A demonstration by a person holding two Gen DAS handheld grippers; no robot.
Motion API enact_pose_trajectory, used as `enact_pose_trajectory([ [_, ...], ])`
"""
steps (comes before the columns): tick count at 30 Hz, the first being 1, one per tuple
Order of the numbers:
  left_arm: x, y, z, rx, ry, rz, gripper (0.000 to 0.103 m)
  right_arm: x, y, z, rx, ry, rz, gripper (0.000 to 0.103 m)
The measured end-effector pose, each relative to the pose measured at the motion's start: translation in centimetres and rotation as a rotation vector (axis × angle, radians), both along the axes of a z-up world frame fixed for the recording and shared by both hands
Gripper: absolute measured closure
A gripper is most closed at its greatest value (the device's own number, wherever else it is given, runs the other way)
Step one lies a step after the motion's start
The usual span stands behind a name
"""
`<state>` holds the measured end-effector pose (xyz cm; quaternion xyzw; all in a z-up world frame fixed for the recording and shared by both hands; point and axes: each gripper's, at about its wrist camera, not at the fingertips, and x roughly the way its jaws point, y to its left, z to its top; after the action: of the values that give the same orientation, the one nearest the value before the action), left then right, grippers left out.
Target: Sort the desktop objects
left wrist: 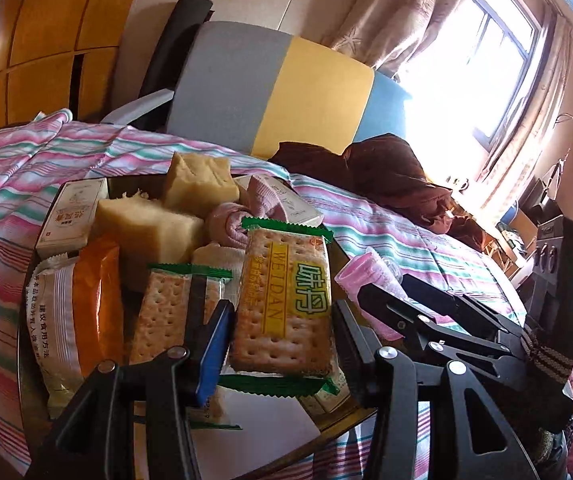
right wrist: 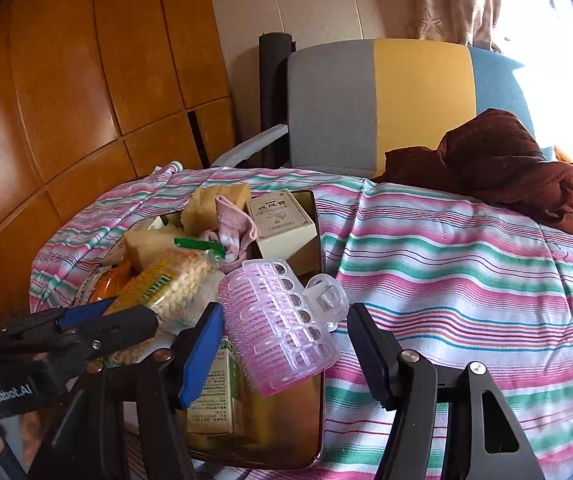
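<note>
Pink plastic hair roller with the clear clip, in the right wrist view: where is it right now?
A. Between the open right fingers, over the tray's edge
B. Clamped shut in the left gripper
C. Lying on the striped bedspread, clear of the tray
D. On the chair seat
A: the pink plastic hair roller sits between the spread fingers of the right gripper, above the rim of the gold metal tray; whether either finger touches it is unclear.

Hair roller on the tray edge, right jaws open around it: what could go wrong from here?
1. The hair roller leans on the tray rim, so a closing finger may knock it onto the striped cloth.
2. The left gripper straddles the cracker pack close to the right gripper; they may collide.
</note>
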<state>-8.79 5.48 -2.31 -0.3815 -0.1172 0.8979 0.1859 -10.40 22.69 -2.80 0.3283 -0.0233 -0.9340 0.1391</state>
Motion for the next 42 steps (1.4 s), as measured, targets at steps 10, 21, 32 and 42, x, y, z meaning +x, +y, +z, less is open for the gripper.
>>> enact_pose_trajectory([
  [10, 0.4, -0.8, -1.1, 0.026, -0.012, 0.042, 0.051, 1.1, -0.8, -0.3, 0.033, -0.009, 0.025, 0.039],
  [21, 1.2, -1.1, -0.8, 0.045, 0.004, 0.017, 0.044, 1.6, -1.3, -1.4, 0.098, -0.065, 0.041, 0.039],
  [32, 2.7, -1.1, -0.4, -0.005, 0.056, 0.012, 0.045, 4.0, -0.4, -0.8, 0.051, -0.002, 0.033, 0.051],
  [42, 4.0, -0.8, -0.3, -0.053, 0.086, 0.001, 0.046, 4.9, -0.5, -1.4, 0.072, 0.010, 0.053, 0.063],
])
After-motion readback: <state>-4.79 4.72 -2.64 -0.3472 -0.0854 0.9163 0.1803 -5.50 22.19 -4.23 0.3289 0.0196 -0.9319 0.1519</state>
